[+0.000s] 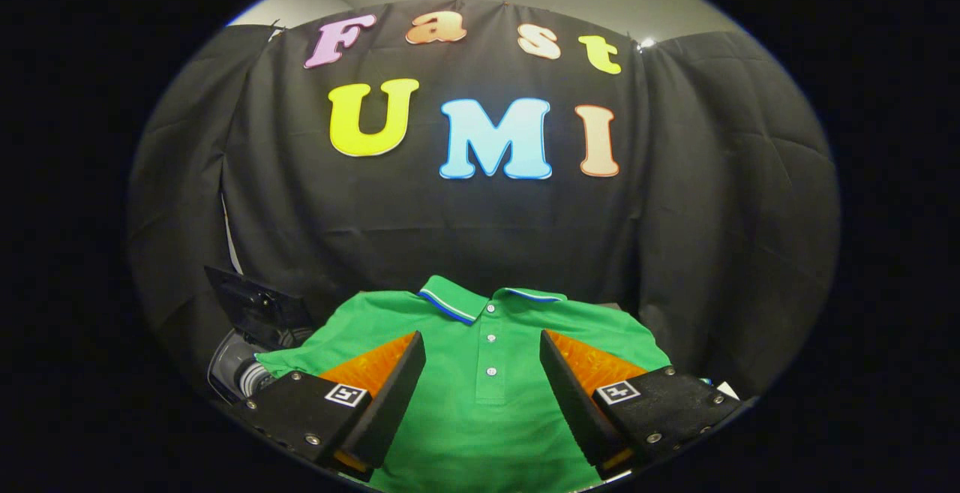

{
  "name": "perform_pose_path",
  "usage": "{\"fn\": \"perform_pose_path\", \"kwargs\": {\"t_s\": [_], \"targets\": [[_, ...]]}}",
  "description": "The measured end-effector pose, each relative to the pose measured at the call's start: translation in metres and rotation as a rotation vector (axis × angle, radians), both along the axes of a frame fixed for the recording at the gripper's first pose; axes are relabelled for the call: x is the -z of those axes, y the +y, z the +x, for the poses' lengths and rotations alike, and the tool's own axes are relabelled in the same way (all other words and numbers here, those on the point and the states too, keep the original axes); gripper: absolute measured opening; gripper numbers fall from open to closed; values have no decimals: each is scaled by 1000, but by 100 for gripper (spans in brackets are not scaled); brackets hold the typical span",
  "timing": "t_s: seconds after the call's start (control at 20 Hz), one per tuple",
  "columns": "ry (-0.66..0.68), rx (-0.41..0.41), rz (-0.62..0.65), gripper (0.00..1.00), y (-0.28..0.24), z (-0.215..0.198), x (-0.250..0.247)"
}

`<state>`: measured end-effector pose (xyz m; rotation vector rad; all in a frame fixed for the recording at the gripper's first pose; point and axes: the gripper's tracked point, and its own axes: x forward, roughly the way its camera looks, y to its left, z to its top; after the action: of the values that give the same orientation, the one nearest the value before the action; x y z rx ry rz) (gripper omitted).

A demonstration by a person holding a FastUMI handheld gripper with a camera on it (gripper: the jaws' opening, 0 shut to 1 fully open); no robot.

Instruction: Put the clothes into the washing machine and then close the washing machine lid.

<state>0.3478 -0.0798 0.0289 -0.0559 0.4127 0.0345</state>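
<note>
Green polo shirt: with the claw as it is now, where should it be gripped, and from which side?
The green polo shirt lies flat, collar away from the open claw. Probably best to come straight down and pinch the button placket between the fingers, bunching up a fold, since no raised edge offers itself.

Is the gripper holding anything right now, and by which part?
Nothing is held. The gripper has its jaws open above the green polo shirt, straddling its button placket.
</note>
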Motion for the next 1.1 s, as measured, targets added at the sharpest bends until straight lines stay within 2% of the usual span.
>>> {"fn": "perform_pose_path", "kwargs": {"t_s": [0.2, 0.5, 0.85, 0.95, 1.05, 1.1], "targets": [[131, 9, 27, 95, -3, 11, 29], [254, 19, 44, 95, -2, 19, 51], [335, 9, 59, 96, 2, 13, 60], [354, 3, 56, 92, 4, 13, 62], [369, -2, 53, 82, 7, 12, 61], [366, -4, 53, 71, 6, 13, 58]]}}
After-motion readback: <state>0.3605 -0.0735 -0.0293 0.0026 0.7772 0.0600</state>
